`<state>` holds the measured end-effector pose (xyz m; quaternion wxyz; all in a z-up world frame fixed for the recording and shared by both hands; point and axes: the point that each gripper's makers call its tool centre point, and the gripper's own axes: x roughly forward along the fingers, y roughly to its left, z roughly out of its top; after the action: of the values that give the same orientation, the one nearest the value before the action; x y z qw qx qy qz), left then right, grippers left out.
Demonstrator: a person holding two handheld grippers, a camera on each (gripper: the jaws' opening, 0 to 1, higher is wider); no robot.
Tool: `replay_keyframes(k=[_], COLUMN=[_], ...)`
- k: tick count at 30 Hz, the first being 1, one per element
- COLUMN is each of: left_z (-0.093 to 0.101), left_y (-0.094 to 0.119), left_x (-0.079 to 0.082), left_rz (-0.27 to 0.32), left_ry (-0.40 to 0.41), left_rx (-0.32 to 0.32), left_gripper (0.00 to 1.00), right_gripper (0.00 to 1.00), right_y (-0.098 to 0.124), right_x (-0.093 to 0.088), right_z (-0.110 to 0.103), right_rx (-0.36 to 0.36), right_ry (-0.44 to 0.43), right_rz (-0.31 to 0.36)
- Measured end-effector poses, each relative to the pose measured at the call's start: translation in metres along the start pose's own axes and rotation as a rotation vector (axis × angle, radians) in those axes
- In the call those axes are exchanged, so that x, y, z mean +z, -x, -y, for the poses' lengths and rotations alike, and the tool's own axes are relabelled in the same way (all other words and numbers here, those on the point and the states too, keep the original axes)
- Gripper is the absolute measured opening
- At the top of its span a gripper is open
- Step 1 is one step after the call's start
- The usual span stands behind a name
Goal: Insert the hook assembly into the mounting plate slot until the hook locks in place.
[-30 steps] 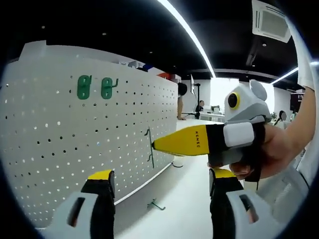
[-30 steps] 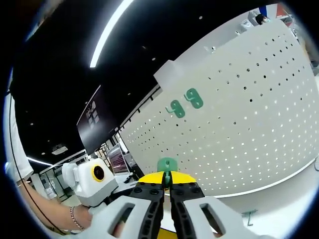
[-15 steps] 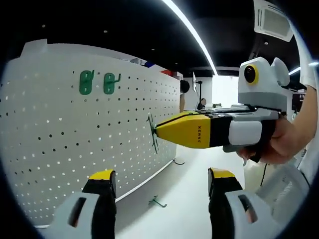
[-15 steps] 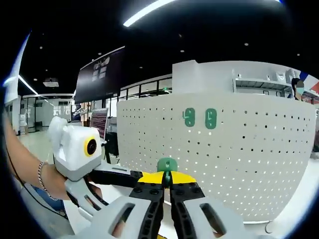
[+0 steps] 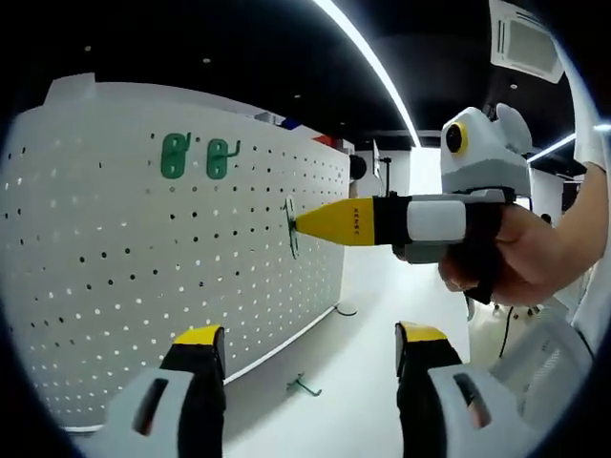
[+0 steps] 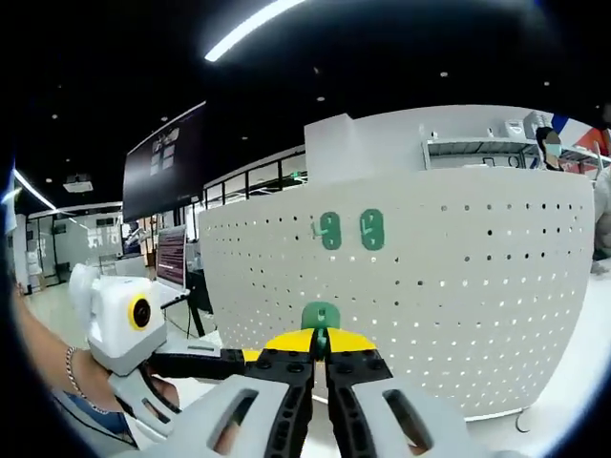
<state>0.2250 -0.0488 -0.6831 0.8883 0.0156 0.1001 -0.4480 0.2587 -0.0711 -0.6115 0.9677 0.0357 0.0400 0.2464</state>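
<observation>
The green plastic-backed wire hook (image 5: pixel 290 227), pinched in my right gripper (image 5: pixel 298 225), sits at the white perforated mounting board (image 5: pixel 143 277); left gripper (image 5: pixel 305 348) hangs open, so next I'll press it home.

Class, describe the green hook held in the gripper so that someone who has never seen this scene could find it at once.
Start at the big white pegboard standing on the table. Two green hooks already hang near its top edge. The hook you want sits lower and to their right in the left gripper view, pinched in the yellow tip of the right gripper and pressed to the board.
</observation>
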Motion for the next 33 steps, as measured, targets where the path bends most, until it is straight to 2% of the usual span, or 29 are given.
replay_keyframes(k=[6, 19, 21, 33], left_z=[-0.002, -0.008, -0.008, -0.009], left_y=[0.005, 0.015, 0.016, 0.027], left_x=[-0.004, -0.012, -0.014, -0.025], left_rz=[-0.003, -0.011, -0.014, -0.035], left_ry=[0.010, 0.026, 0.031, 0.040], left_rx=[0.011, 0.039, 0.038, 0.051], left_gripper=[0.74, 0.74, 0.74, 0.74], right_gripper=[0.00, 0.00, 0.00, 0.00], right_y=[-0.009, -0.020, -0.021, -0.029], right_x=[0.013, 0.033, 0.036, 0.047], right_z=[0.018, 0.044, 0.051, 0.065], right_rx=[-0.041, -0.089, -0.108, -0.145], right_ry=[-0.036, -0.051, -0.092, -0.091], right_rz=[0.026, 0.060, 0.071, 0.095])
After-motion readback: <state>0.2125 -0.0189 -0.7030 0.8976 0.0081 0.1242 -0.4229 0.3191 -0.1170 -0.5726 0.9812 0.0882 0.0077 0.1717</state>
